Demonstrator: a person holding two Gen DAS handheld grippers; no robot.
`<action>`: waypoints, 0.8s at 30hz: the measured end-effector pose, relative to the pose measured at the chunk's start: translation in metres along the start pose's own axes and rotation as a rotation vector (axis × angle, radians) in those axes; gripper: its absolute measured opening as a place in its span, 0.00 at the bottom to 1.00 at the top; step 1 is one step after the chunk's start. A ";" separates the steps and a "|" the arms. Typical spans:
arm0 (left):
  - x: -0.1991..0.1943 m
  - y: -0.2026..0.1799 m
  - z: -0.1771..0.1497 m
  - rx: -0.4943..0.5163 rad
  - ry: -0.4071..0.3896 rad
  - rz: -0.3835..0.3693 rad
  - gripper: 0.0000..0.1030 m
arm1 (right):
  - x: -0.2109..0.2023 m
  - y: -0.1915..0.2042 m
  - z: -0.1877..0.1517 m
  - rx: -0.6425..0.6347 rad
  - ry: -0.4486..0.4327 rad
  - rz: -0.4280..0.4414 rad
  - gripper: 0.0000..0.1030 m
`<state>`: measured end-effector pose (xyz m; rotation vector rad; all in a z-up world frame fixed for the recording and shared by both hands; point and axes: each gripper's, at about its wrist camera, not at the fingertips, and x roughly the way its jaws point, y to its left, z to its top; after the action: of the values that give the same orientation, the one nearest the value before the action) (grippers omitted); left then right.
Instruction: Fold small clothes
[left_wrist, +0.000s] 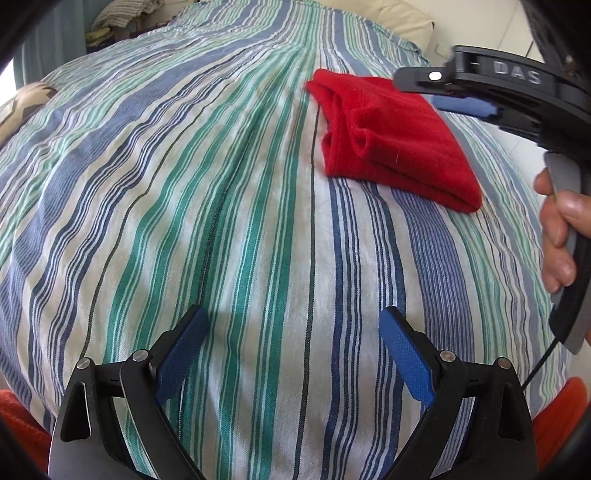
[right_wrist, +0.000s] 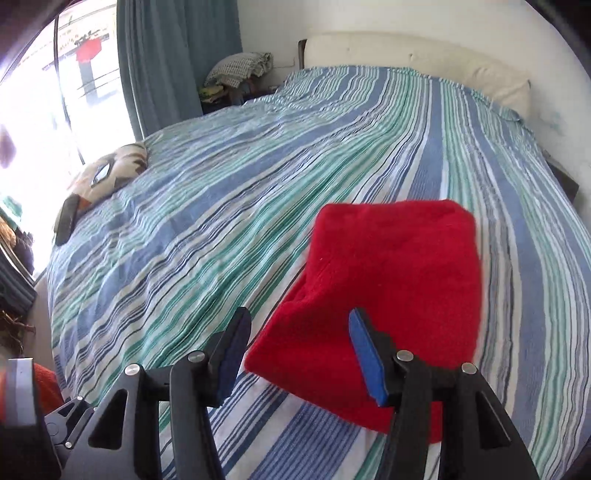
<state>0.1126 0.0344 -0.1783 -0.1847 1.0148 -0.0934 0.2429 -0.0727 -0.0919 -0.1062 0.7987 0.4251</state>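
Observation:
A folded red garment (left_wrist: 399, 147) lies flat on the striped bed sheet (left_wrist: 221, 221), to the right of the middle. In the right wrist view the red garment (right_wrist: 391, 277) fills the lower right, its near edge just ahead of my right gripper (right_wrist: 299, 354). That gripper is open; its blue pads (right_wrist: 369, 362) stand apart above the cloth and do not press on it. The left wrist view shows the right gripper (left_wrist: 424, 92) hanging over the garment's far right corner, a hand (left_wrist: 557, 229) on its handle. My left gripper (left_wrist: 295, 350) is open over bare sheet, well short of the garment.
A patterned pillow (right_wrist: 110, 173) and a dark flat object (right_wrist: 66, 221) lie at the bed's left edge by the window. A cream headboard (right_wrist: 406, 51) and a blue curtain (right_wrist: 177, 62) stand at the far end. Something orange (left_wrist: 561, 417) shows at the near edge.

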 end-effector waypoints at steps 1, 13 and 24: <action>0.000 0.001 0.001 -0.001 0.000 -0.002 0.92 | -0.011 -0.009 -0.002 0.013 -0.021 -0.014 0.54; 0.004 -0.008 -0.005 0.068 -0.003 0.048 0.92 | 0.032 -0.074 -0.051 0.274 0.164 -0.076 0.54; 0.002 -0.009 -0.004 0.063 0.006 0.037 0.93 | -0.014 -0.061 -0.062 0.247 0.077 -0.063 0.59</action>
<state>0.1107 0.0252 -0.1805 -0.1082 1.0191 -0.0919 0.2176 -0.1487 -0.1287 0.0830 0.9149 0.2612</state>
